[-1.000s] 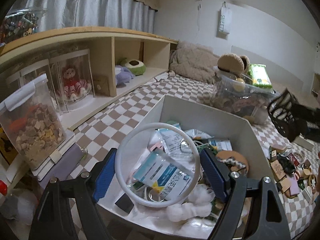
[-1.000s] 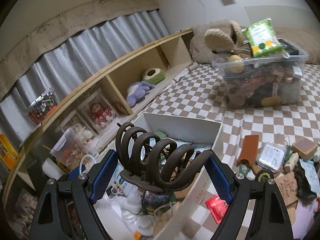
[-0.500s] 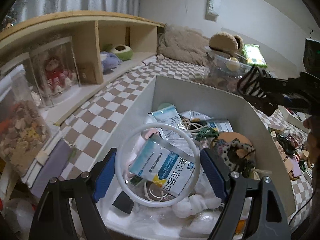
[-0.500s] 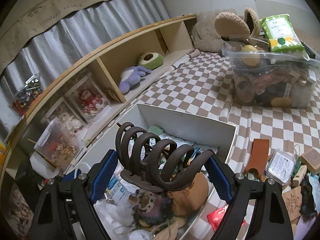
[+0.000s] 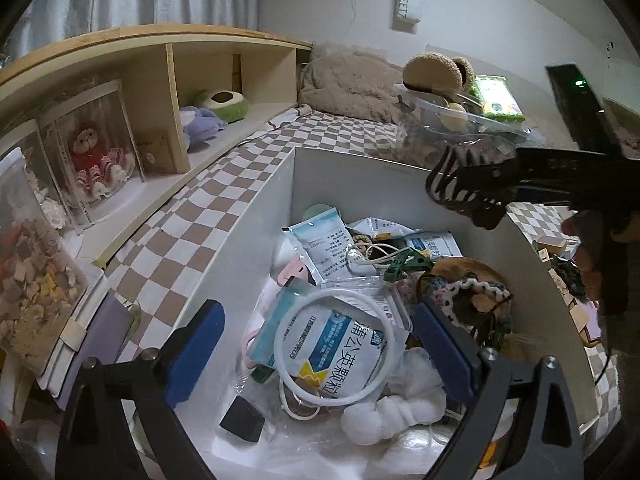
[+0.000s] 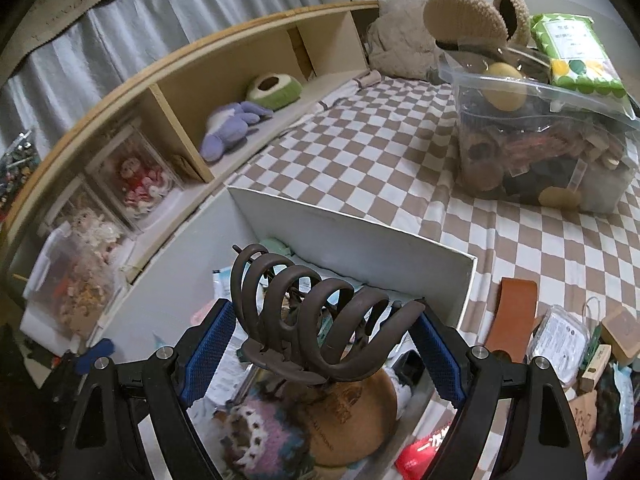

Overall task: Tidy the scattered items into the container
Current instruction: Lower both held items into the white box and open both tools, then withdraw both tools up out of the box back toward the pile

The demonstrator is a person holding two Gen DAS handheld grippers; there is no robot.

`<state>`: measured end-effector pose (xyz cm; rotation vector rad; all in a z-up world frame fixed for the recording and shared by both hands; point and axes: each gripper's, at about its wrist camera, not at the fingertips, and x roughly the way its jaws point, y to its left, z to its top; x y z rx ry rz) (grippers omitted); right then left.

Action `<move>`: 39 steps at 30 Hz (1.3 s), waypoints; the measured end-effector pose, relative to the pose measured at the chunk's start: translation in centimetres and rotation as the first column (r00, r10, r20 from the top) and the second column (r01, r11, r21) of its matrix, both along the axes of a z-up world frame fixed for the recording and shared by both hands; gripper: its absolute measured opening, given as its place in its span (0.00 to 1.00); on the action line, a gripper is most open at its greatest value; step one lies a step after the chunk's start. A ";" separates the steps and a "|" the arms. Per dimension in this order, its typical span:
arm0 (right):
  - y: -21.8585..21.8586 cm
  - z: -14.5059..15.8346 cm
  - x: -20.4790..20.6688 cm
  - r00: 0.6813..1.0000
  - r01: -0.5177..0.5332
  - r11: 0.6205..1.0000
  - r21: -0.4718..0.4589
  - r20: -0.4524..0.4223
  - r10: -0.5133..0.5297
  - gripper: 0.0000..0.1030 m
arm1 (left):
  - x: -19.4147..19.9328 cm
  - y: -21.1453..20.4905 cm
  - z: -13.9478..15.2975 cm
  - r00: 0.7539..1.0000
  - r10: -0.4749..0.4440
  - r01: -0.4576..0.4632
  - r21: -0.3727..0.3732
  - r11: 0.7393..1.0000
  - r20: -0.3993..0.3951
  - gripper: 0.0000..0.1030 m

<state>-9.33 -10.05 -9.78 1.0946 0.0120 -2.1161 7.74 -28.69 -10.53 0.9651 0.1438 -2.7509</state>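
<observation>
A dark brown claw hair clip [image 6: 320, 320] hangs above the crowded white box [image 6: 360, 240].

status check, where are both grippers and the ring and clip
Left gripper has just been opening, jaws clear of white ring, which lies in the box. Right gripper shut on hair clip over box. Nothing blocking.

hair claw [image 6: 320, 320]: matt brown plastic, between the jaws
ring [image 5: 334, 346]: smooth white plastic
box [image 5: 340, 176]: matt white card
bedcover [image 6: 400, 152]: checked cloth
</observation>
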 end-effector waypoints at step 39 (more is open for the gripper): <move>3.7 2.9 3.3 0.997 -0.002 0.999 -0.038 -0.074 -0.001 1.00 | 1.2 0.2 2.3 0.997 0.071 -0.070 0.094 0.993 -0.003 1.00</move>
